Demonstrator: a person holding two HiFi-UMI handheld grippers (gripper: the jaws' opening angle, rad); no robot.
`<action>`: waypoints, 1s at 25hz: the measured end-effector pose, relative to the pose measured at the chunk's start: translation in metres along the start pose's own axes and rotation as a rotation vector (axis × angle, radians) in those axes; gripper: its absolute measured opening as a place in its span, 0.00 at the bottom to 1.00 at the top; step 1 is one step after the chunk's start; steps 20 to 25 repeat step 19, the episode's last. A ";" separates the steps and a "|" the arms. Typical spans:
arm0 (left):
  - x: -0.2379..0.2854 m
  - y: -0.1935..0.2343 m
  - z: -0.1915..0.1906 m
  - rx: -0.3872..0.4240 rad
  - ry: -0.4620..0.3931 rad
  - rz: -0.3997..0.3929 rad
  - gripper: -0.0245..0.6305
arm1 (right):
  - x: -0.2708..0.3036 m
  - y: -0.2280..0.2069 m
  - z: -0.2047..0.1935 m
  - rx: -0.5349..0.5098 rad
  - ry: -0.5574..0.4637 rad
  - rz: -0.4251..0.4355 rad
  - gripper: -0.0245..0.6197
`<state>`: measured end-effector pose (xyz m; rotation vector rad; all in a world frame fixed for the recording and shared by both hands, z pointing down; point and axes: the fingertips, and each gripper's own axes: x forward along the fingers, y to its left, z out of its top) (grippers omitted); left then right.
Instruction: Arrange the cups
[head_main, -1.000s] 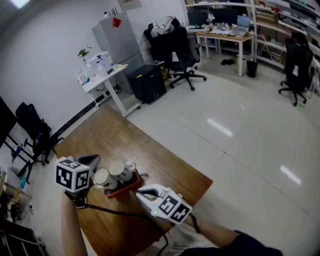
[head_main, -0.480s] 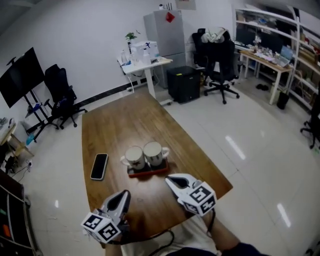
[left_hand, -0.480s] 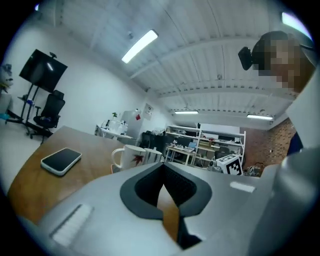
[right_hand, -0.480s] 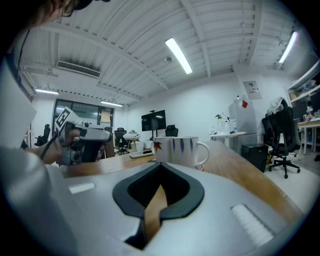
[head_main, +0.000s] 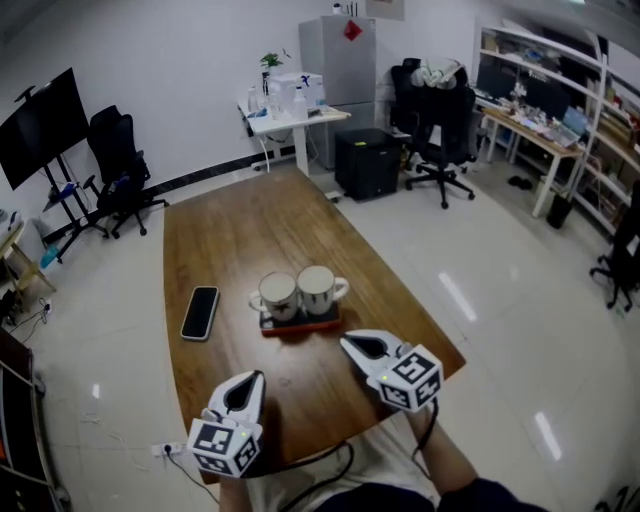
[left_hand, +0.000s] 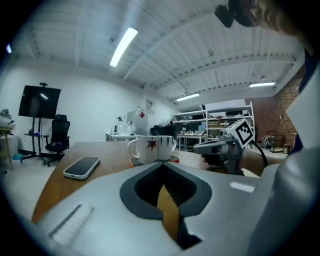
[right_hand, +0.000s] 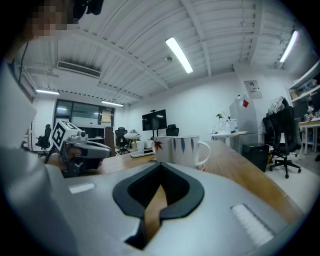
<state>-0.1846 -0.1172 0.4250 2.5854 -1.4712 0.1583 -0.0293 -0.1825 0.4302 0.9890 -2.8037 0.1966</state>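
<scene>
Head view: left cup (head_main: 277, 295) and right cup (head_main: 316, 288) stand side by side on red tray (head_main: 300, 324) mid worktop (head_main: 240, 235), phone (head_main: 200, 312) to their left. Left tool (head_main: 250, 381) and right tool (head_main: 353, 344) sit near the worktop's near edge, both pressed together, empty, apart from the cups.

Bright, even light from ceiling tubes (right_hand: 179, 54) above right claw (right_hand: 159, 172); floor (head_main: 455, 297) glare right of it; edges bowed, corners dark.

- Drew the left gripper (head_main: 249, 380) back from just beside the cups (head_main: 280, 296) to the near left edge of the table (head_main: 230, 240).
- Left it well apart from them.
- Left the phone (head_main: 200, 312) in plain sight, left of the red tray (head_main: 300, 326).
</scene>
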 end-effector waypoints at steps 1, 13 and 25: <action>0.002 -0.003 -0.001 0.022 0.009 -0.003 0.04 | 0.000 0.000 0.000 -0.002 0.000 0.002 0.04; 0.005 0.003 -0.001 0.017 0.011 0.031 0.04 | 0.005 0.005 -0.001 -0.018 -0.004 0.064 0.04; 0.002 0.012 0.004 0.001 0.003 0.085 0.04 | 0.009 0.013 0.007 -0.018 0.008 0.085 0.04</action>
